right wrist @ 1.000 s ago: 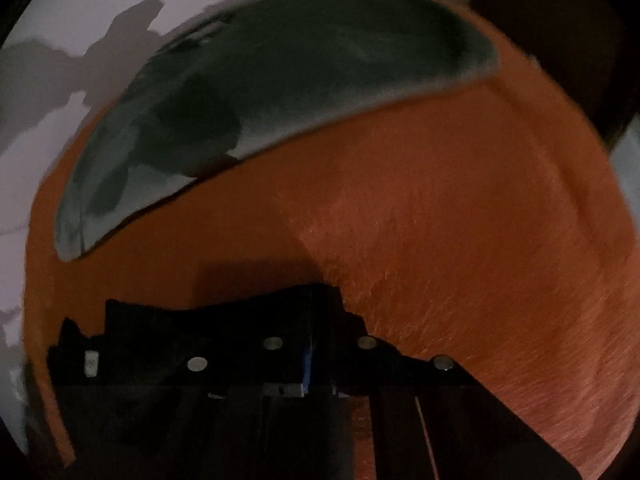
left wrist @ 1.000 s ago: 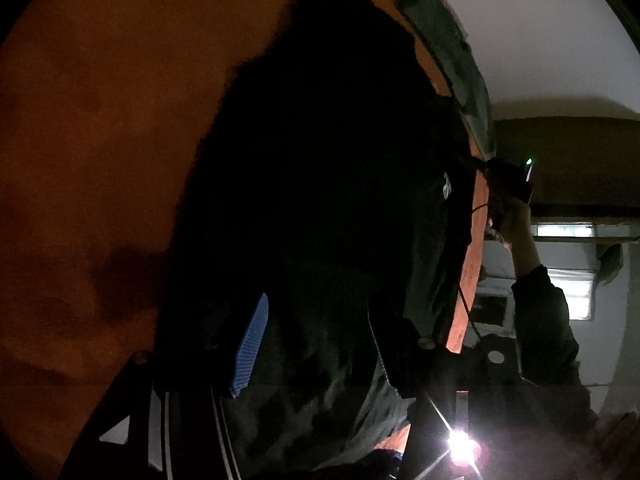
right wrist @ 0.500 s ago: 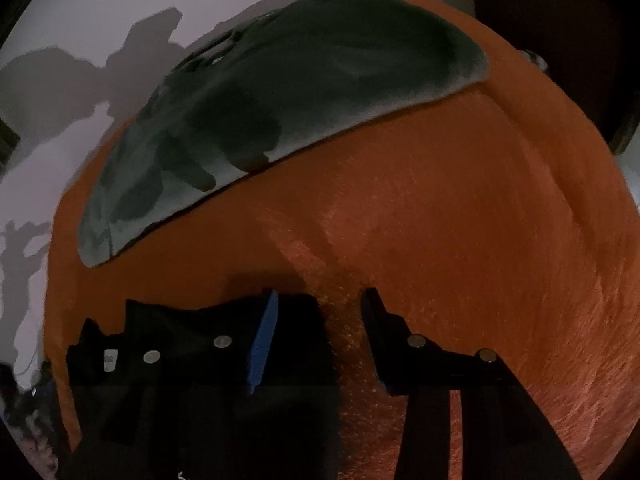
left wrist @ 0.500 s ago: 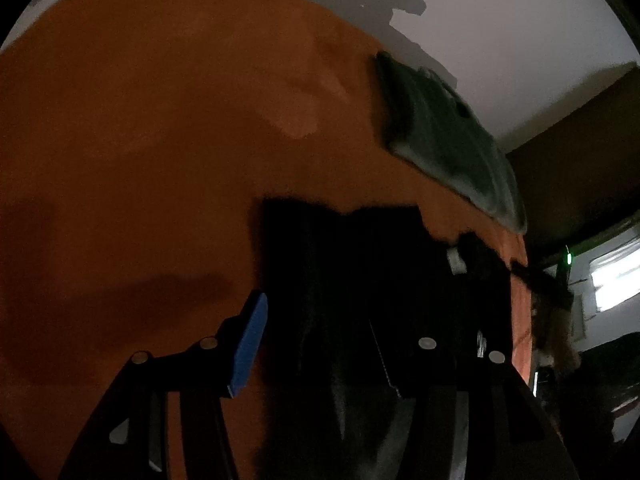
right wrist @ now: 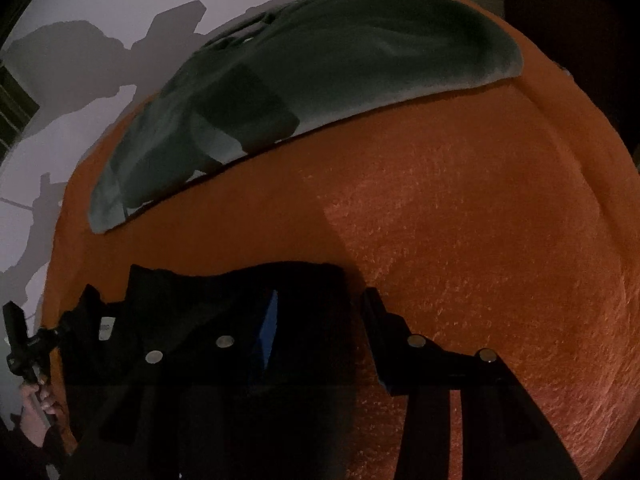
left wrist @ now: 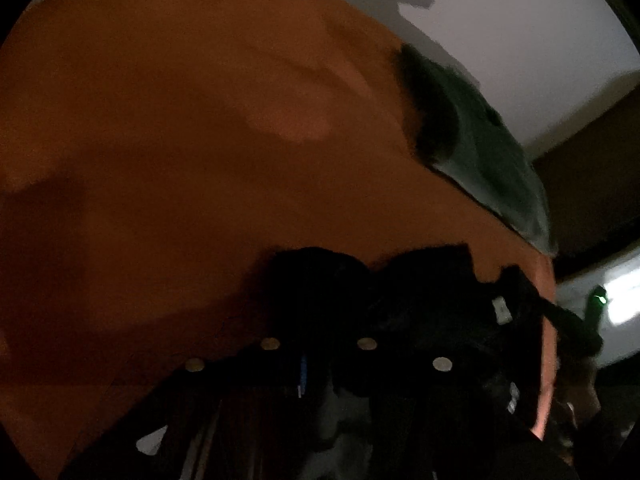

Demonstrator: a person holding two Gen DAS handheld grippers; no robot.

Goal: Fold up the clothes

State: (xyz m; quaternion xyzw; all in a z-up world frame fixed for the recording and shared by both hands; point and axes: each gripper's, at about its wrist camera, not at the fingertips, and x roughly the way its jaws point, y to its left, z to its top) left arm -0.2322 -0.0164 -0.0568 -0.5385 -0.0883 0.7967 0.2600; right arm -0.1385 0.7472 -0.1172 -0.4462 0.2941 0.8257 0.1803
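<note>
Right wrist view shows the black garment (right wrist: pixel 224 320) limp on the orange bedspread (right wrist: pixel 460 240), right gripper (right wrist: pixel 320 320) spread wide, left gripper (left wrist: pixel 320 360) pinched on its soft edge, the likeliest hold.

Dim room, shadowed pale wall (right wrist: pixel 100 12)

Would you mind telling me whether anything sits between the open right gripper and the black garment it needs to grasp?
Nothing visible does. The right gripper is open at the black garment edge on the orange surface; the grey-green garment lies well beyond, at the far edge.
</note>
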